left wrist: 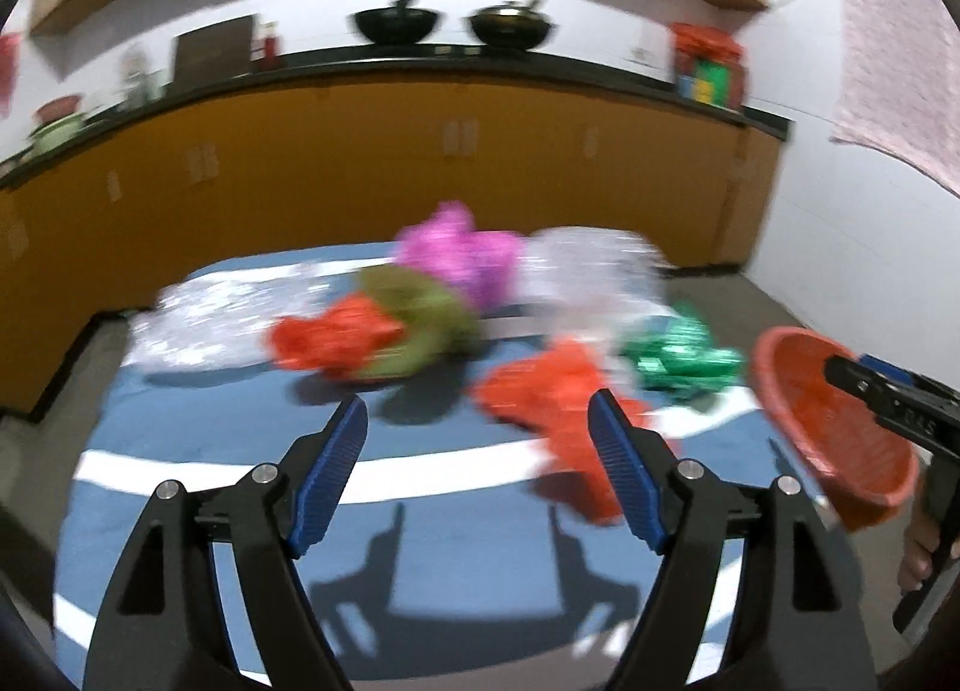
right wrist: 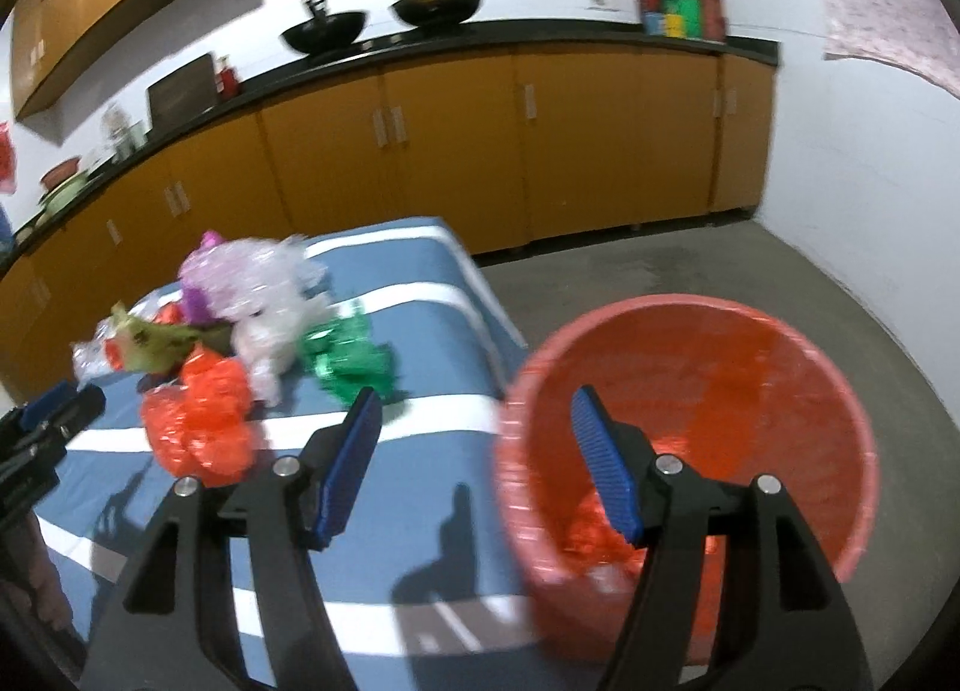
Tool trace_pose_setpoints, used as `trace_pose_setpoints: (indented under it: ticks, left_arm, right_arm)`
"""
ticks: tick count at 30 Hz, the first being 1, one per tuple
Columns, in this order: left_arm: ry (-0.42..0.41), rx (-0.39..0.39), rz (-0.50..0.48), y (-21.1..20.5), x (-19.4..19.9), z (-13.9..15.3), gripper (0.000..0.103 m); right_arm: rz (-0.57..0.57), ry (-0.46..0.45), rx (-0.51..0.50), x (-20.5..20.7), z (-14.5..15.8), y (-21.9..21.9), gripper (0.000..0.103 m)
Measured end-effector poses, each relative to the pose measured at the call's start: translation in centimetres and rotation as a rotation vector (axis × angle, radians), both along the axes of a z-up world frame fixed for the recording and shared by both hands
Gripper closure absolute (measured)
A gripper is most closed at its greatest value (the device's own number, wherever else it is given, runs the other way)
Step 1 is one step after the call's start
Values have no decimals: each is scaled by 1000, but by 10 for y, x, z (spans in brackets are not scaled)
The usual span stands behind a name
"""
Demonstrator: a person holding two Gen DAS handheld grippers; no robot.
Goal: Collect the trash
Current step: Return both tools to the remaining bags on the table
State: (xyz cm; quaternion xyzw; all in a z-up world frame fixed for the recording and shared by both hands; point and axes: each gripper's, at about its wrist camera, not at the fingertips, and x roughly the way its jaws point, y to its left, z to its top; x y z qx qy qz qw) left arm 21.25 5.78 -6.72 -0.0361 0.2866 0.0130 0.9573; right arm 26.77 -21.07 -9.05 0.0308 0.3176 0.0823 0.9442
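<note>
From the left wrist view, the left gripper [left wrist: 477, 421] hangs over a blue cloth with white stripes [left wrist: 198, 427] that covers the desk, its blue-padded fingers [left wrist: 333, 475] standing wide apart with nothing between them. The trash lies in a loose cluster across the far half of the desk, all of it blurred: a clear crinkled bag [left wrist: 198, 325] toward the far left corner, a red bag [left wrist: 330, 340] touching an olive-green bag [left wrist: 420, 325], a pink bag [left wrist: 462, 259] behind them, a pale clear bag [left wrist: 594, 271] toward the far right, a green foil wrapper [left wrist: 678, 358] near the right edge, and an orange-red bag [left wrist: 552, 397] nearest the gripper, partly hidden by the right-hand finger. A red basket [left wrist: 840, 427] sits beyond the right edge, tilted in this view, with the right gripper [left wrist: 888, 397] in front of it and a hand [left wrist: 921, 547] below. From the right wrist view, the right gripper [right wrist: 474, 418] has its fingers [right wrist: 351, 469] open and empty; one finger is over the desk's right edge, the other over the red basket's [right wrist: 840, 391] mouth. The basket stands on the grey floor [right wrist: 660, 271] just beside the desk and holds crumpled red trash [right wrist: 591, 535] at its bottom. The green foil wrapper [right wrist: 351, 358] lies near the right edge, the orange-red bag [right wrist: 204, 421] left of it, the pale clear bag [right wrist: 270, 325] behind.
</note>
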Motion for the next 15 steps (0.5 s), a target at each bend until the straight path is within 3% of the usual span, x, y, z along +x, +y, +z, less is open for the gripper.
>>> trace_pose_setpoints:
  ticks: [3, 7, 15]
  left_arm:
    - [6, -3, 72, 30, 1, -4, 25]
    - [-5, 10, 144, 62, 0, -7, 20]
    - [8, 1, 200, 93, 2, -17, 18]
  right_arm:
    - [32, 18, -13, 12, -5, 21, 38]
    - [42, 32, -34, 33, -13, 43, 29]
    - [42, 86, -65, 80, -32, 67, 25]
